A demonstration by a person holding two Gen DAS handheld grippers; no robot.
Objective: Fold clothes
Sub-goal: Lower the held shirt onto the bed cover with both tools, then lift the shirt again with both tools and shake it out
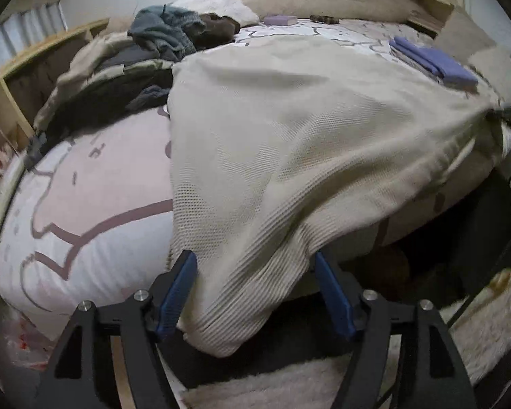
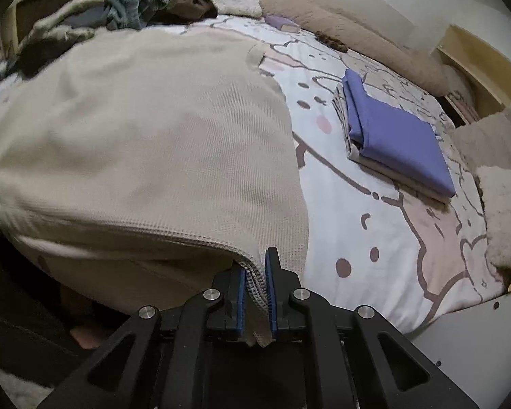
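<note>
Beige top (image 1: 289,143) spread on bed (image 1: 95,187), unfolded, hem overhanging edge. Right gripper (image 2: 255,293) pinches hem corner; left gripper (image 1: 255,289) wide, cloth loose between. Purple stack (image 2: 395,136) folded; pile (image 1: 160,34) waits.

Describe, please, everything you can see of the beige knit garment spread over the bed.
The beige knit garment is a waffle-textured cloth with a ribbed hem, lying spread across the patterned bedsheet, its near edge hanging over the bed's side. The right gripper is shut on a hem corner. The left gripper is open, with the drooping edge between its blue pads. Its far left side meets the pile of unfolded clothes.
</note>
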